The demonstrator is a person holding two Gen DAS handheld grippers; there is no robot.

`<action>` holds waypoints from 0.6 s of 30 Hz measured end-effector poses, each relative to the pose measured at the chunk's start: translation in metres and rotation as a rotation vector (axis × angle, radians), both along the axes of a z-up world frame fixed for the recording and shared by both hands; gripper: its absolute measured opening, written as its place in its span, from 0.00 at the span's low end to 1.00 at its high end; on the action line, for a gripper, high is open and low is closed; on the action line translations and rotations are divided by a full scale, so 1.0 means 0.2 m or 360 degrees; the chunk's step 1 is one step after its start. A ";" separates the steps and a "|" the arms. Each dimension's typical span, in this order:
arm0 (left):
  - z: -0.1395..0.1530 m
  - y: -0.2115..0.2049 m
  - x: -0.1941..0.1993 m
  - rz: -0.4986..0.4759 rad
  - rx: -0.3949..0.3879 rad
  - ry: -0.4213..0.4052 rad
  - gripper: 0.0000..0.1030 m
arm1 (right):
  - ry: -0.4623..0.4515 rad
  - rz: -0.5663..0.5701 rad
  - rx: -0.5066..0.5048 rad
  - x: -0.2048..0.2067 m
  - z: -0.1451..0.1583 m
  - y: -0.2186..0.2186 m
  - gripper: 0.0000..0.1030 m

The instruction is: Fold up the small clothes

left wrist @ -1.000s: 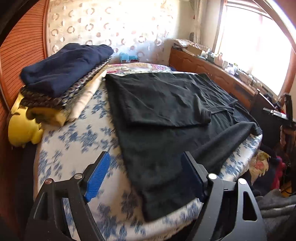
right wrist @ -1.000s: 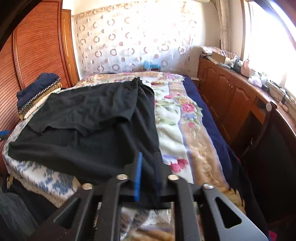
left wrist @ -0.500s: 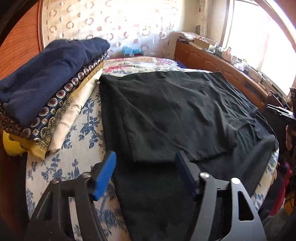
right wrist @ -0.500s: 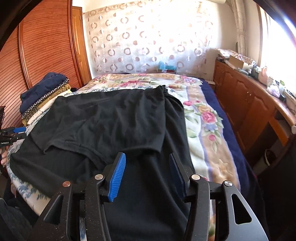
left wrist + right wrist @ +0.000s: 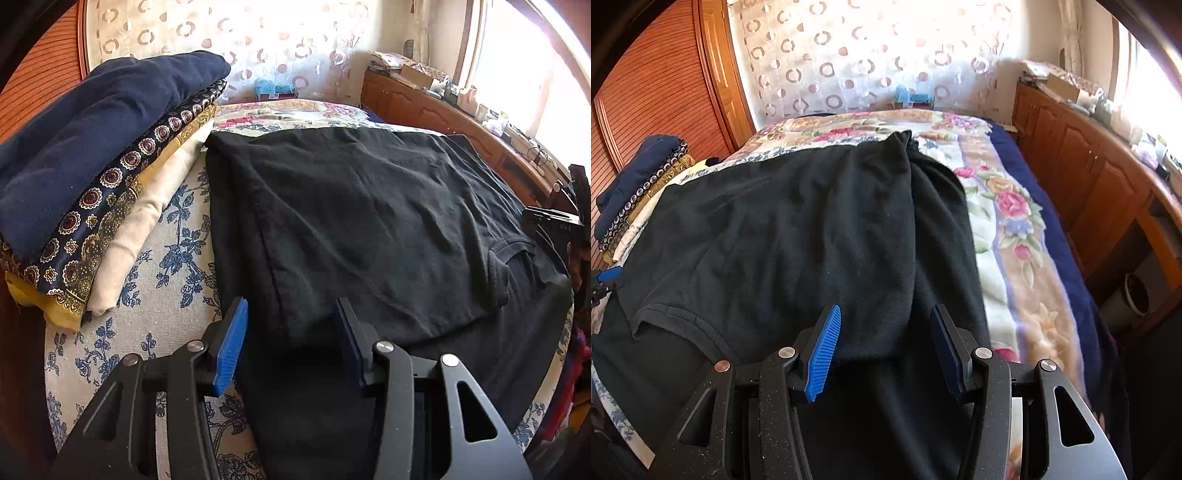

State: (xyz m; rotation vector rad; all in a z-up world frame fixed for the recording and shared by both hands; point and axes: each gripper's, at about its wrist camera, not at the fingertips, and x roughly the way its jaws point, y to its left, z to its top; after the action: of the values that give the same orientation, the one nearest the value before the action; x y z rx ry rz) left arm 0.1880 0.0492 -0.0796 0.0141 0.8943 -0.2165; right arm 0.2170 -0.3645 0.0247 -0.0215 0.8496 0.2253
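My left tongs point(image 5: 290, 343), just narrowing, and right tongs point(image 5: 886, 347) gape with ribbed blue pads over the soft, creased black knit shirt point(image 5: 369, 229), gripping nothing.

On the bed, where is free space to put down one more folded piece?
One free patch is the blue-flowered sheet between the stack of folded clothes and the black garment. Another is the floral blanket between the garment's right edge and the wooden cabinets. The middle is covered by the garment; the left corner is crowded by the stack.
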 end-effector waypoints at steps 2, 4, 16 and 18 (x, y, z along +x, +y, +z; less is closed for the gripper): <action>0.00 -0.01 -0.01 -0.0022 0.0003 0.0000 0.27 | 0.0006 0.0015 -0.0009 0.00 0.01 0.02 0.51; 0.01 -0.03 -0.02 -0.0027 0.0056 -0.0042 0.11 | 0.0013 0.0041 -0.0047 0.00 0.01 0.04 0.51; 0.12 -0.04 -0.05 -0.0056 -0.0016 -0.0157 0.06 | -0.0149 0.0135 -0.0072 -0.06 0.09 0.11 0.05; 0.16 -0.03 -0.07 -0.0056 -0.0037 -0.0189 0.06 | -0.0181 0.0155 -0.0059 -0.09 0.10 0.11 0.04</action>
State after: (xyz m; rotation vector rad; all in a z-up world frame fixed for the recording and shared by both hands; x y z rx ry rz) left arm 0.1736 0.0423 -0.0471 0.0209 0.7734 -0.2562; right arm 0.1992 -0.3426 0.0451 -0.1094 0.7401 0.2971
